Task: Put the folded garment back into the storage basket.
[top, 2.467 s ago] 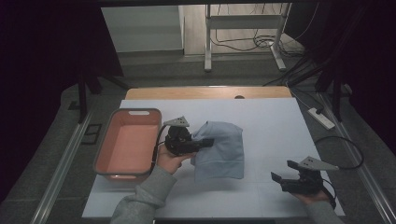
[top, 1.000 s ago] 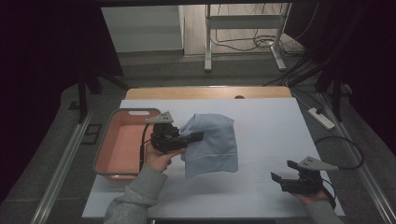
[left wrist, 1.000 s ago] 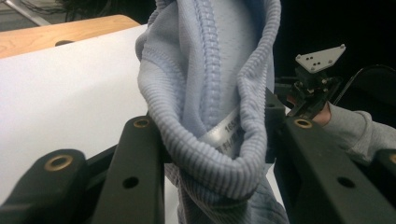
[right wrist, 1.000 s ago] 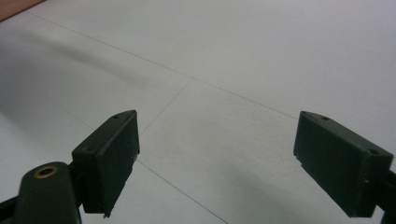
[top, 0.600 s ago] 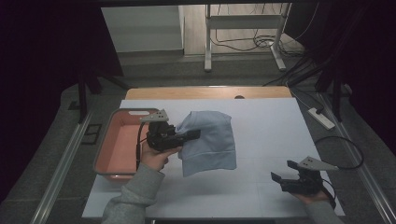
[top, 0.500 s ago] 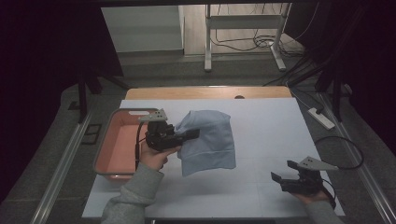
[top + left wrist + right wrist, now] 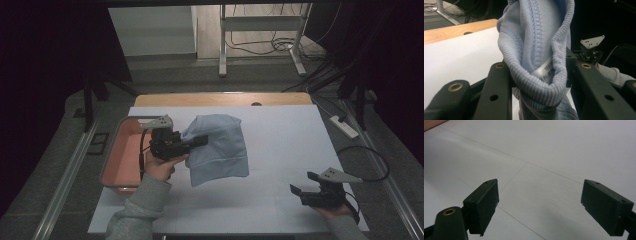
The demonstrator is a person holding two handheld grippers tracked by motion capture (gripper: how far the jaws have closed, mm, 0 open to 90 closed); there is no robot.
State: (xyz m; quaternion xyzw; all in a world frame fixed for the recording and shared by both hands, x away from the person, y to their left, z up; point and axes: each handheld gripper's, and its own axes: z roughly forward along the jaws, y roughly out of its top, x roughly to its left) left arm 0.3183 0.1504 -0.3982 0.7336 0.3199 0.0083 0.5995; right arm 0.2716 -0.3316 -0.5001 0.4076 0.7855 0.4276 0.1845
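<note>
A light blue knitted garment (image 7: 220, 150) hangs from my left gripper (image 7: 199, 141), which is shut on its ribbed hem just above the white table (image 7: 280, 130). Close up in the left gripper view, the bunched ribbed hem (image 7: 536, 82) with a small white label sits pinched between the two black jaws. The garment's lower part drapes down toward the table. My right gripper (image 7: 299, 184) rests low at the table's front right, open, with nothing between its fingers (image 7: 484, 202).
A salmon-pink tray (image 7: 117, 170) lies at the table's left edge, right beside my left hand. A wooden strip (image 7: 220, 99) runs along the table's far edge. A cable (image 7: 370, 160) trails from the right gripper over the table's right side.
My left gripper has carried the blue garment leftward, toward the pink tray, and lifted it slightly. The right gripper has stayed in place.
</note>
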